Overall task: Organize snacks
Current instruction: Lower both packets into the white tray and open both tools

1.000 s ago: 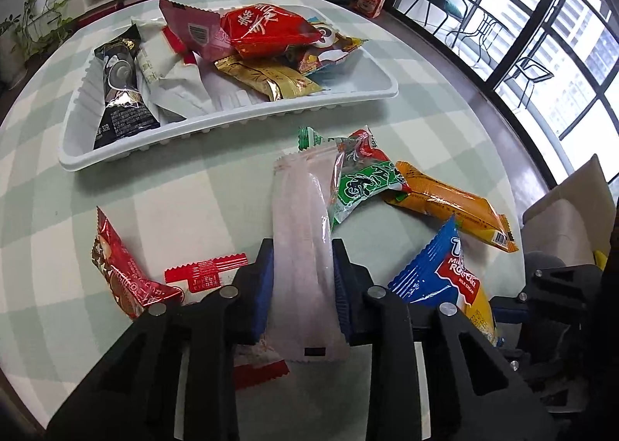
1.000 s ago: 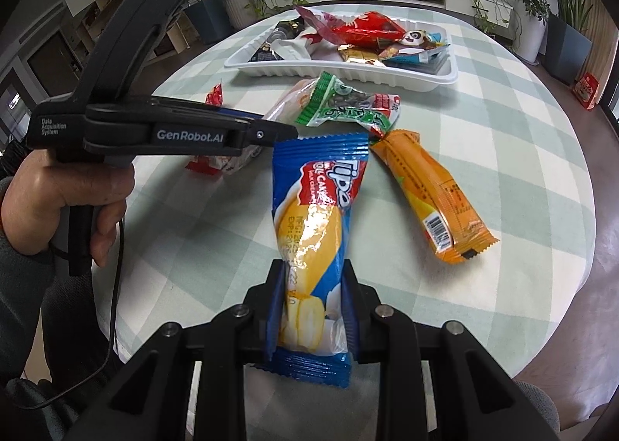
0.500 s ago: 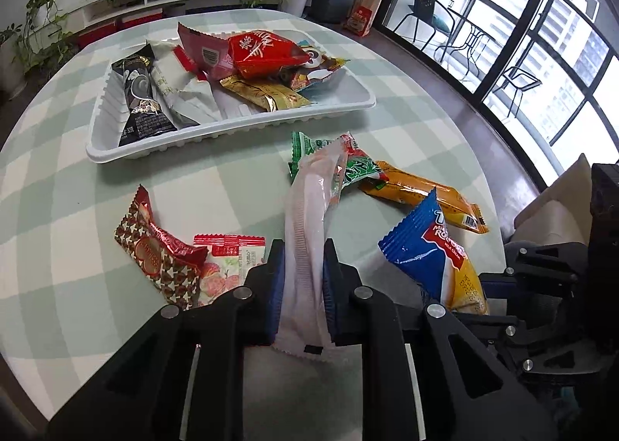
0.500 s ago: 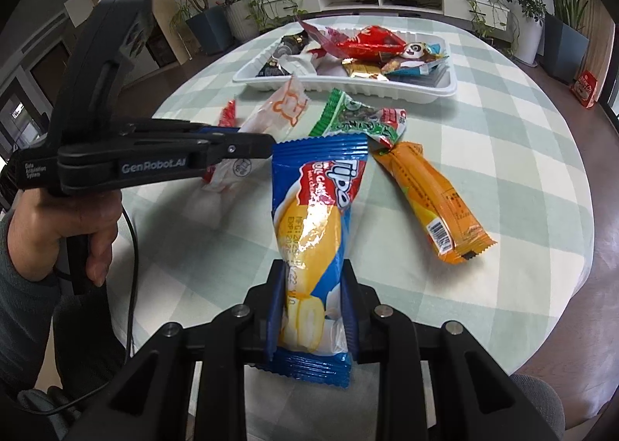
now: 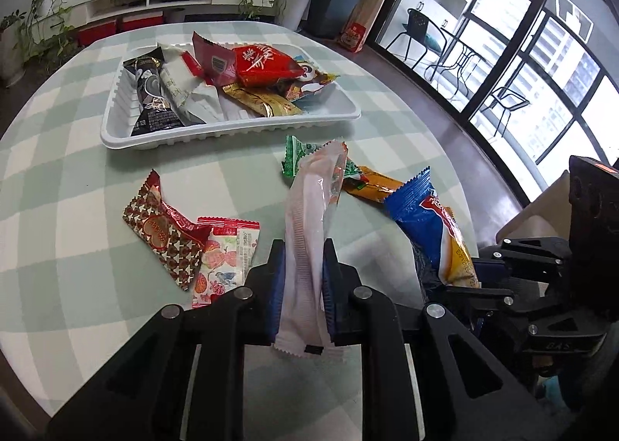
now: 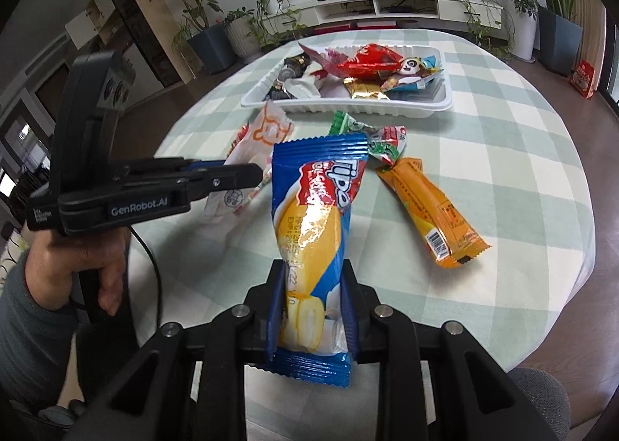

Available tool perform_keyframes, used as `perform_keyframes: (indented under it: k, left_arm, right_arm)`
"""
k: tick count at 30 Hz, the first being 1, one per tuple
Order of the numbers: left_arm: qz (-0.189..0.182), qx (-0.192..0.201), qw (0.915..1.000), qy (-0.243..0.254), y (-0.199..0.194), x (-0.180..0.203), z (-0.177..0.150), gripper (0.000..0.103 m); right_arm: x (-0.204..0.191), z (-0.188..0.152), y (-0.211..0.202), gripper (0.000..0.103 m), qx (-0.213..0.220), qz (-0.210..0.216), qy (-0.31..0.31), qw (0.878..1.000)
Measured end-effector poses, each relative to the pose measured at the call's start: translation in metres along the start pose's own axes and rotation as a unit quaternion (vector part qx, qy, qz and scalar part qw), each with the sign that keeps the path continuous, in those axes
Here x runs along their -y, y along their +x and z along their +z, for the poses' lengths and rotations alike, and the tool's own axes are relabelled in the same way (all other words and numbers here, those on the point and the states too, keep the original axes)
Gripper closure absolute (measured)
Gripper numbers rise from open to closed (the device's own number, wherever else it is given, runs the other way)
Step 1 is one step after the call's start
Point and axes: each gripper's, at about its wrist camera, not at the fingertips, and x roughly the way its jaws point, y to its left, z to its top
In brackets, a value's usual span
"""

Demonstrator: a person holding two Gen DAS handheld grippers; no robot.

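Note:
My left gripper [image 5: 304,247] is shut on a long white snack packet [image 5: 309,216], lifted clear of the table; the right wrist view shows that packet [image 6: 267,131] sticking out past the left gripper [image 6: 255,174]. My right gripper [image 6: 311,270] is shut on a blue and yellow cake packet [image 6: 313,216], also seen low at the right [image 5: 429,224] in the left wrist view. A white tray [image 5: 232,131] holding several snacks sits at the far side [image 6: 348,108]. Loose on the cloth lie an orange packet [image 6: 429,209], a green packet [image 6: 371,139], a brown patterned packet [image 5: 162,228] and a red-and-white packet [image 5: 224,255].
The round table carries a green-and-white checked cloth [image 6: 503,154]. Its edge curves close on the right [image 5: 456,178] and near me. A person's hand [image 6: 77,259] grips the left tool. Potted plants, a low shelf and large windows surround the table.
The left gripper closed tighter on the white packet and raised it off the table, pulling back from the tray. The right gripper kept its hold and barely moved.

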Motion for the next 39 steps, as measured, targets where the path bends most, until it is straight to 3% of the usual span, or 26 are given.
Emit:
perform_keyframes:
  k: [9, 14, 21, 26, 30, 39]
  left_arm:
    - [-0.014, 0.043, 0.9989, -0.014, -0.043, -0.014, 0.029, 0.088]
    - [-0.013, 0.068, 0.9974, -0.022, -0.055, -0.032, 0.071, 0.088]
    - [0.008, 0.085, 0.9954, -0.045, -0.054, -0.079, 0.141, 0.088]
    - [0.017, 0.067, 0.996, -0.058, -0.02, -0.106, 0.183, 0.088]
    - [0.024, 0.047, 0.9967, -0.063, 0.018, -0.12, 0.194, 0.087]
    - [0.028, 0.0, 0.9973, -0.068, 0.086, -0.134, 0.186, 0.085]
  right_arm:
    - [0.026, 0.031, -0.026, 0.074, 0.039, 0.026, 0.039, 0.998]
    - [0.043, 0.063, -0.043, 0.074, 0.069, 0.011, 0.04, 0.997]
    - [0.054, 0.131, -0.038, 0.074, 0.088, 0.034, 0.042, 0.995]
    - [0.051, 0.191, -0.002, 0.074, 0.075, 0.068, 0.054, 0.993]
    - [0.043, 0.226, 0.045, 0.074, 0.044, 0.062, 0.05, 0.996]
    - [0.044, 0.247, 0.129, 0.074, -0.026, 0.015, 0.048, 0.998]
